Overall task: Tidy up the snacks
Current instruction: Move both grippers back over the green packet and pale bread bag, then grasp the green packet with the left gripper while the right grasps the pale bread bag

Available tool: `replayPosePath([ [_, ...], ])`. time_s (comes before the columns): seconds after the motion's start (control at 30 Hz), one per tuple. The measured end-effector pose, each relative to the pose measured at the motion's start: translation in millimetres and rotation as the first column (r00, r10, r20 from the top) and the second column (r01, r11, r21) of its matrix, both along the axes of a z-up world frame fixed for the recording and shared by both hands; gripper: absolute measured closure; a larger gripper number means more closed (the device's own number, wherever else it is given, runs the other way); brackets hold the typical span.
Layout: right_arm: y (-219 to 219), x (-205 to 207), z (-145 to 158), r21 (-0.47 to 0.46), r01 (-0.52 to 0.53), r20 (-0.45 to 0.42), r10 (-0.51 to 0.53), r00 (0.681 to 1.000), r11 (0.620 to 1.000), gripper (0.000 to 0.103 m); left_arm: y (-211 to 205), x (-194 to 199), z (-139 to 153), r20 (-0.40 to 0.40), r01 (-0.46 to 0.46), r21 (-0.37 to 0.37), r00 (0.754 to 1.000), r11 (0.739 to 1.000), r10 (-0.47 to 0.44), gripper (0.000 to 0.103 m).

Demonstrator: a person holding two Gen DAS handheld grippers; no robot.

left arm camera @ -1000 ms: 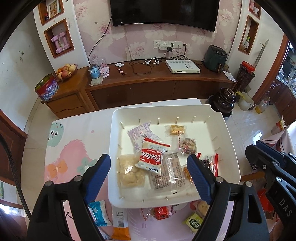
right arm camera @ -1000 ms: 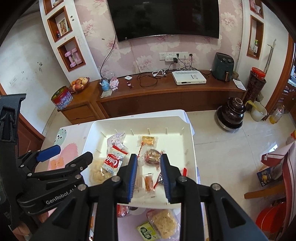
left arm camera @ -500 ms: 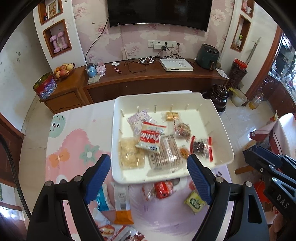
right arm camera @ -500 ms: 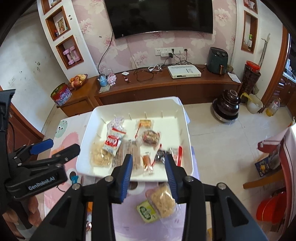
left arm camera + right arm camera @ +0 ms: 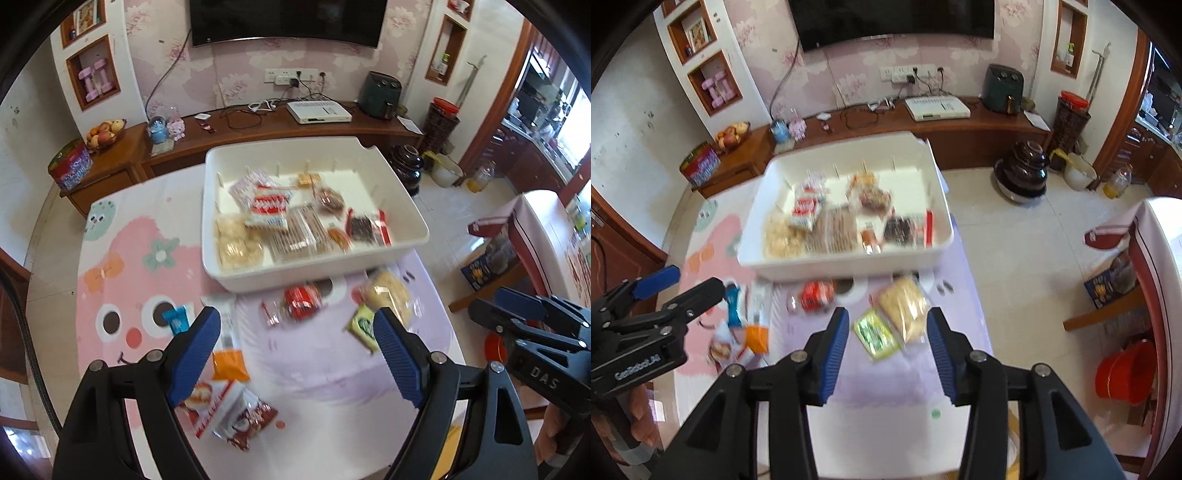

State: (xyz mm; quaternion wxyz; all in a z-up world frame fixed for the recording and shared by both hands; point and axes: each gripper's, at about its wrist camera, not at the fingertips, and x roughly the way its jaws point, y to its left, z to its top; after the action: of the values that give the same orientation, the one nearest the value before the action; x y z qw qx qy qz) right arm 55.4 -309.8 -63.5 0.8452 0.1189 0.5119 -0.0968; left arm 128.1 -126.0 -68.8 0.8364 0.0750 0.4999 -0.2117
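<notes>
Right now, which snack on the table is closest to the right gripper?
The small green packet, just ahead of the open right gripper. The pale cracker bag lies beside it, farther away; the red packet sits near the white tray.

A TV [image 5: 288, 22] is mounted above the sideboard [image 5: 258, 129] — on it a white box [image 5: 319, 112], an air fryer [image 5: 380, 95] and fruit [image 5: 105, 129] are seen; beside it, a dark jar [image 5: 406, 168].

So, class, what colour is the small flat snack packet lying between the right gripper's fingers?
Green small flat snack packet, clearest in the right wrist view.
</notes>
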Motion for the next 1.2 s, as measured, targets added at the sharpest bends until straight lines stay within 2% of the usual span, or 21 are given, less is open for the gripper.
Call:
replayPosePath([
  [0.2, 2.9, -11.2, -32.1, -0.03, -0.066, -0.051, 0.064, 0.997, 0.997, 0.054, -4.6, -21.6, -34.1, -0.045, 0.004, 0.048, 0.999, 0.999, -0.002, 0.019],
  [0.4, -5.8, 7.6, -76.6, -0.032, -0.158, -0.097, 0.154, 0.983, 0.987, 0.054, -21.4, -26.5, -76.3, -0.075, -0.021, 0.11, 0.997, 0.994, 0.03, 0.019],
  [0.5, -12.8, 22.0, -102.0, -0.034, -0.218, -0.136, 0.211, 0.968, 0.975, 0.054, -33.8, -22.3, -99.7, -0.121, -0.05, 0.118, 0.991, 0.992, 0.065, 0.019],
  [0.7, -25.2, 47.4, -147.9, 0.004, -0.329, -0.219, 0.322, 0.921, 0.944, 0.053, -48.2, -10.4, -136.2, -0.195, -0.165, 0.11, 0.963, 0.98, 0.184, 0.019],
  [0.8, -27.6, 58.3, -158.5, 0.022, -0.383, -0.23, 0.377, 0.897, 0.923, 0.053, -50.5, -4.8, -148.3, -0.224, -0.23, 0.103, 0.942, 0.968, 0.248, 0.019],
  [0.9, -26.7, 68.0, -165.6, 0.017, -0.438, -0.233, 0.429, 0.873, 0.899, 0.048, -51.2, -1.2, -158.6, -0.247, -0.28, 0.103, 0.922, 0.954, 0.297, 0.019],
  [1.07, -27.9, 76.8, -175.9, 0.029, -0.468, -0.235, 0.461, 0.855, 0.883, 0.045, -53.5, 2.4, -167.8, -0.286, -0.332, 0.094, 0.894, 0.938, 0.345, 0.019],
  [1.2, -35.4, 73.2, -179.7, 0.046, -0.481, -0.217, 0.479, 0.851, 0.875, 0.049, -64.4, 5.5, -172.8, -0.314, -0.341, 0.074, 0.884, 0.937, 0.347, 0.019],
])
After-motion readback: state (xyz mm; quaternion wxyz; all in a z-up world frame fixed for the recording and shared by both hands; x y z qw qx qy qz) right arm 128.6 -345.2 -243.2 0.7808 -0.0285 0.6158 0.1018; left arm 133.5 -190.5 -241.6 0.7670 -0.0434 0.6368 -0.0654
